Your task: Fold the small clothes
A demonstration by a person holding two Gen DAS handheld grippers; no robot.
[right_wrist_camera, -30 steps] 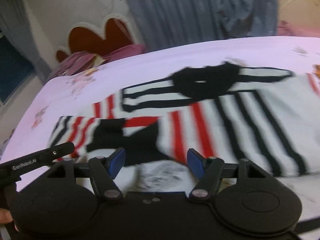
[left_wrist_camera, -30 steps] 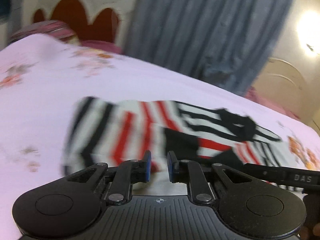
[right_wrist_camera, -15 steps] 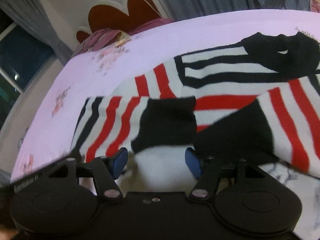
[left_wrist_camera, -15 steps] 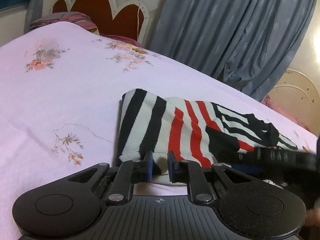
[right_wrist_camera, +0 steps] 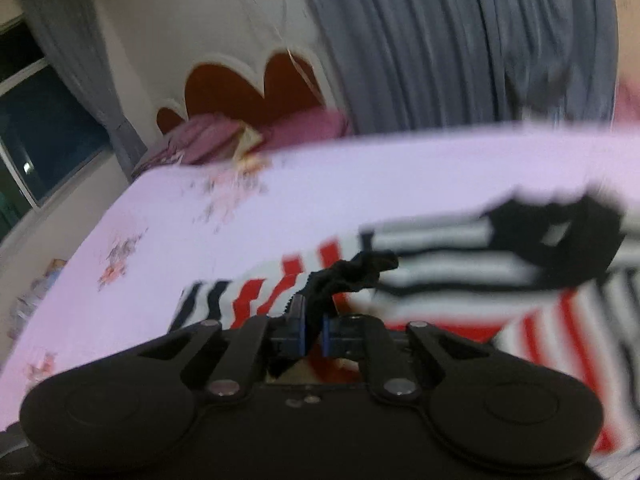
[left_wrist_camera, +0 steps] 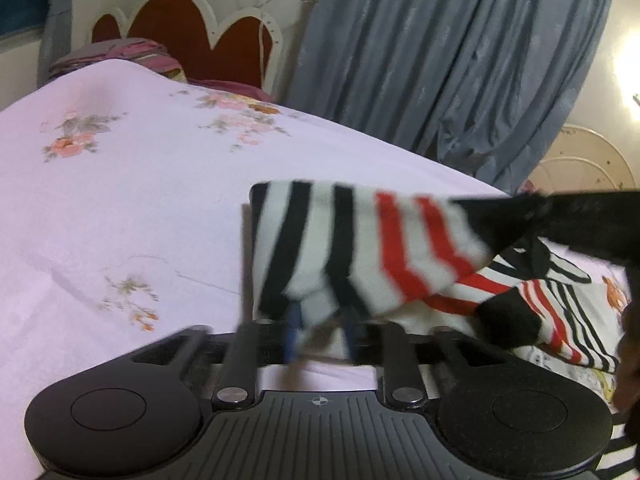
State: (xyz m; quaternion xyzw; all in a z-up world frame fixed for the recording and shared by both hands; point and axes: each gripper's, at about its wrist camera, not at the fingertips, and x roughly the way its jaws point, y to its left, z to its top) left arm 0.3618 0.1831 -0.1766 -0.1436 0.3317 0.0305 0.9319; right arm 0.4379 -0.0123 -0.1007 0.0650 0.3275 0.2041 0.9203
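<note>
A small striped garment point(left_wrist_camera: 360, 248) in white, black and red lies on the pink floral bedsheet point(left_wrist_camera: 120, 184). My left gripper point(left_wrist_camera: 320, 332) is shut on the garment's striped sleeve edge and holds it lifted off the bed. My right gripper point(right_wrist_camera: 314, 330) is shut on the sleeve's black cuff point(right_wrist_camera: 352, 274), which bunches above the fingers. The rest of the garment point(right_wrist_camera: 460, 272) spreads flat to the right, with its black collar point(right_wrist_camera: 560, 240) at the far side. The right gripper's dark body point(left_wrist_camera: 592, 228) crosses the right of the left wrist view.
A red and white headboard point(left_wrist_camera: 180, 36) and folded purple bedding point(left_wrist_camera: 116, 54) stand at the bed's far end. Grey-blue curtains point(left_wrist_camera: 440, 60) hang behind the bed. A dark window point(right_wrist_camera: 36, 128) is at the left.
My right gripper has shut on the black cuff and lifted it. My left gripper has raised the striped sleeve edge off the bed, and the sleeve now hangs between the two grippers.
</note>
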